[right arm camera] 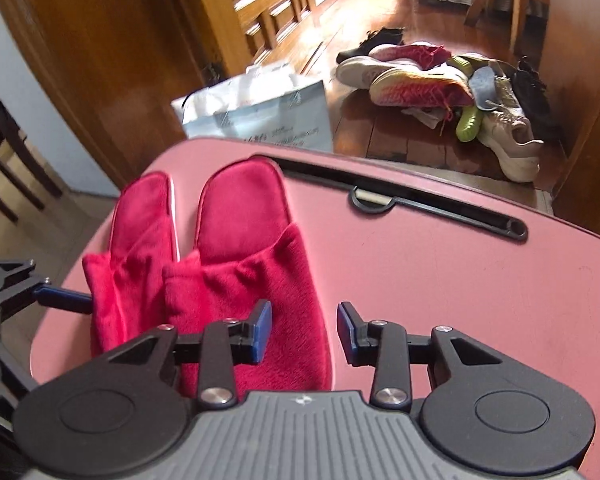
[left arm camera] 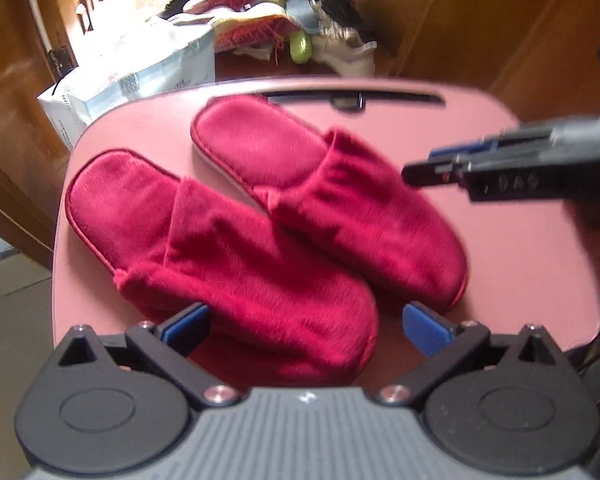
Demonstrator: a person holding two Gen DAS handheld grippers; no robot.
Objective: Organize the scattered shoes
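Pink tray (right arm camera: pixel 460 280) holds paired red slippers (right arm camera: pixel 236 256) just left of the empty, released right hand-held gripper (right arm camera: pixel 304 330).

Both slippers (right arm camera: pixel 236 256) are plush red cloth, fuzzy and matt. The pink table (right arm camera: pixel 460 280) looks like smooth plastic. The far floor (right arm camera: pixel 400 136) is glossy wood; the bag (right arm camera: pixel 260 116) seems paper.

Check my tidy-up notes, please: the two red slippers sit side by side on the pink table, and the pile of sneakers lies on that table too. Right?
Not quite. The two red slippers do sit side by side on the pink table, but the pile of sneakers lies on the wooden floor beyond it, as the right wrist view shows.
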